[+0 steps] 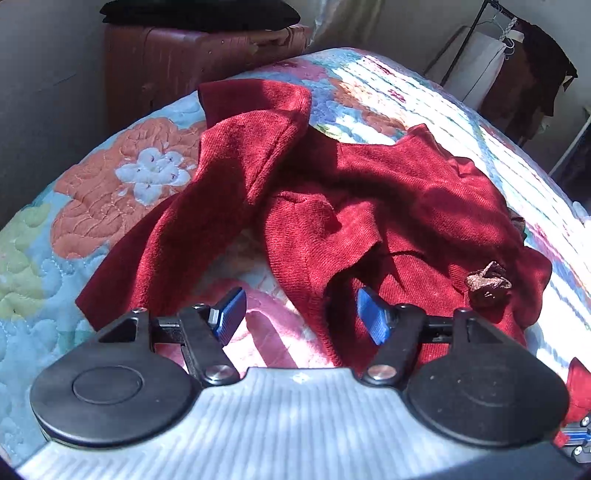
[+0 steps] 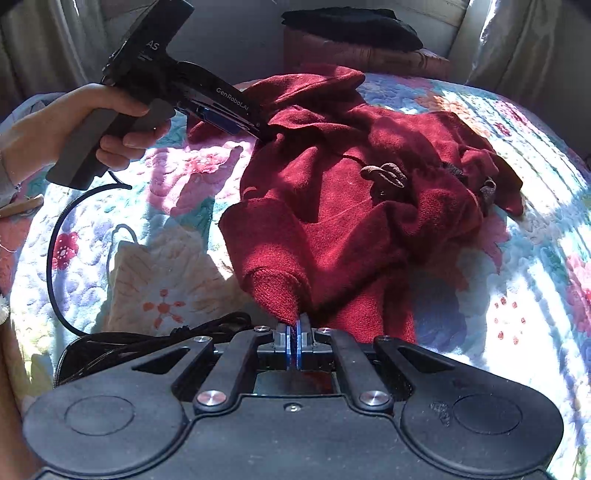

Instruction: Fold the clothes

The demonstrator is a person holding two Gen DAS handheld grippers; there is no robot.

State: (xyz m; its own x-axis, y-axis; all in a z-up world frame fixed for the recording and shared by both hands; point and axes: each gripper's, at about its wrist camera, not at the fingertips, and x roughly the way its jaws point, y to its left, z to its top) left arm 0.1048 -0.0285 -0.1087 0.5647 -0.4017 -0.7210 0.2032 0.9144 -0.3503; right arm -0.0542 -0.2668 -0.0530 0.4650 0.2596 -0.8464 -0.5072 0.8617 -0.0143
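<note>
A dark red knit sweater (image 1: 369, 206) lies crumpled on a floral quilt (image 1: 122, 192), one sleeve stretched toward the left. Brown knotted ties (image 1: 487, 284) sit on its front. My left gripper (image 1: 301, 314) is open just above the sweater's near edge, and its blue pads (image 1: 229, 310) touch nothing. In the right wrist view a hand (image 2: 74, 125) holds that left gripper (image 2: 264, 133) at the far side of the sweater (image 2: 369, 177). My right gripper (image 2: 293, 332) is shut on a ribbed cuff (image 2: 277, 291) of the sweater, lifting it slightly.
A reddish-brown suitcase (image 1: 192, 62) with a black cloth (image 1: 199, 14) on top stands behind the bed. A clothes rack (image 1: 517, 55) is at the back right. A black cable (image 2: 62, 258) loops over the quilt (image 2: 517, 258) on the left.
</note>
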